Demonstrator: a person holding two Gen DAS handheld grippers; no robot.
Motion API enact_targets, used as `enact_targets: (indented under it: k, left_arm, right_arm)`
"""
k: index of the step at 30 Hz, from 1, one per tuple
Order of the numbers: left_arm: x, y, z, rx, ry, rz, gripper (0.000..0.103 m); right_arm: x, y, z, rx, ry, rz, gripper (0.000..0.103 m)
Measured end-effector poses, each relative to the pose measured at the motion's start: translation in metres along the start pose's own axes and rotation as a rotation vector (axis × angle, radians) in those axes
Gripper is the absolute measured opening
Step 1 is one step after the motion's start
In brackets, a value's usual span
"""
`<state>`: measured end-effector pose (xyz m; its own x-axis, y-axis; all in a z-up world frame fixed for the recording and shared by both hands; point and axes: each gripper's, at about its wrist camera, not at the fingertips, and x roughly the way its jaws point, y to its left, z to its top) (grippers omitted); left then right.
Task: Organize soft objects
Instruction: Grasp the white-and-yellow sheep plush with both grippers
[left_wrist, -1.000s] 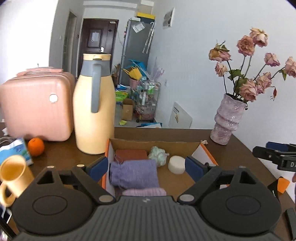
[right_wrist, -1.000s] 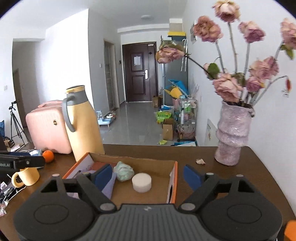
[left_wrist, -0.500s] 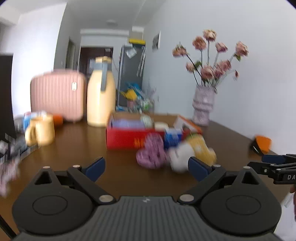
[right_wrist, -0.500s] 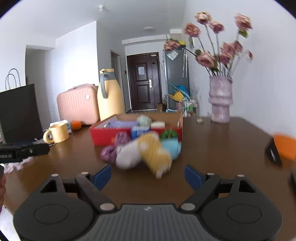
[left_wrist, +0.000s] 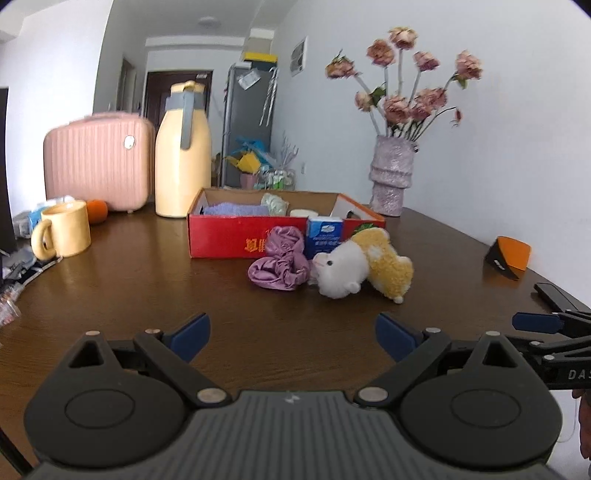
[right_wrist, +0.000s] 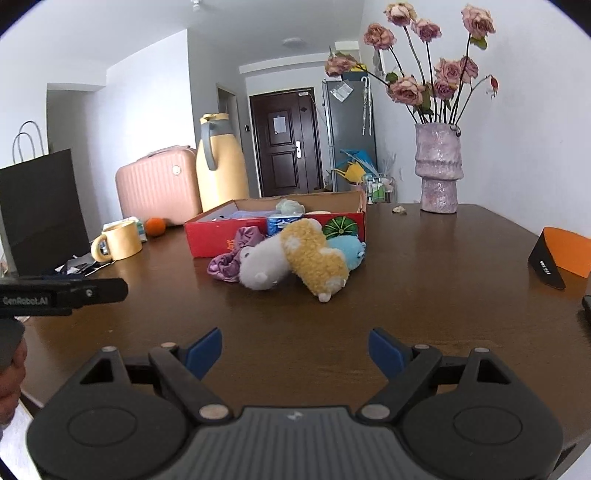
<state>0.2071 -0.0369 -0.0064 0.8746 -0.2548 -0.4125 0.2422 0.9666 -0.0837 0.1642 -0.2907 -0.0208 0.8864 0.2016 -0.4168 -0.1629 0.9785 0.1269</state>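
Well, the dark brown wooden table (left_wrist: 122, 280) carried most of the room's clutter: a pink suitcase (left_wrist: 96, 159) and tall yellow thermos (left_wrist: 183, 155) at the back left, a yellow mug (left_wrist: 65, 229) w/ an orange (left_wrist: 96, 211) behind it, a purple vase (right_wrist: 438, 173) of dried roses on the right. Beyond lay a hallway w/ a dark door (right_wrist: 282, 142) and a grey fridge (left_wrist: 248, 123).

Both grippers hung low over the near edge, holding nothing: left gripper (left_wrist: 292, 334) w/ jaws spread wide, right gripper (right_wrist: 295, 349) the same.

A red cardboard box (left_wrist: 229, 236) sat mid-table, w/ a lavender folded cloth (left_wrist: 235, 209), a pale green puff and a white round thing inside. Just in front of it, touching one another, lay the loose soft items: a purple satin scrunchie (left_wrist: 280, 266), a white plush (left_wrist: 341, 272), a yellow plush (right_wrist: 314, 260) tilted across it, and a blue plush (right_wrist: 349, 251) seen only from the right wrist cam. A blue-white tissue pack (left_wrist: 324, 236) stood against the box front.

Box contents were mostly hidden by its wall. An orange-black object (right_wrist: 561, 256) at the far right was unidentifiable, and a black paper bag (right_wrist: 40, 206) was cut off at the left.
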Motion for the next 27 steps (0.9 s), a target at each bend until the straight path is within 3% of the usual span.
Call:
enact_targets:
  k: [5, 10, 13, 18, 19, 20, 21, 23, 27]
  left_arm:
    - [0.037, 0.011, 0.014, -0.069, 0.018, -0.010, 0.098]
    - [0.077, 0.000, 0.035, -0.062, 0.038, -0.081, 0.098]
    - [0.104, -0.013, 0.045, -0.046, 0.044, -0.164, 0.098]
    - [0.154, -0.017, 0.050, -0.097, 0.119, -0.215, 0.078]
    - [0.159, -0.015, 0.050, -0.121, 0.129, -0.229, 0.078]
    - [0.166, -0.012, 0.049, -0.152, 0.141, -0.249, 0.073]
    - [0.172, -0.009, 0.048, -0.183, 0.151, -0.262, 0.070]
    - [0.176, -0.008, 0.049, -0.211, 0.148, -0.244, 0.064]
    - [0.150, -0.006, 0.051, -0.206, 0.131, -0.255, 0.063]
  right_arm:
    - [0.039, -0.007, 0.021, -0.030, 0.028, -0.021, 0.085]
    - [0.094, -0.011, 0.052, -0.110, 0.088, -0.048, 0.085]
    - [0.131, -0.015, 0.062, -0.145, 0.114, -0.042, 0.085]
    - [0.168, -0.020, 0.066, -0.146, 0.113, 0.006, 0.083]
    - [0.171, -0.021, 0.065, -0.135, 0.112, 0.019, 0.076]
    - [0.175, -0.023, 0.065, -0.117, 0.115, 0.034, 0.062]
    - [0.178, -0.024, 0.065, -0.102, 0.121, 0.049, 0.057]
    - [0.177, -0.026, 0.065, -0.072, 0.125, 0.058, 0.052]
    - [0.151, -0.029, 0.063, -0.006, 0.162, 0.134, 0.047]
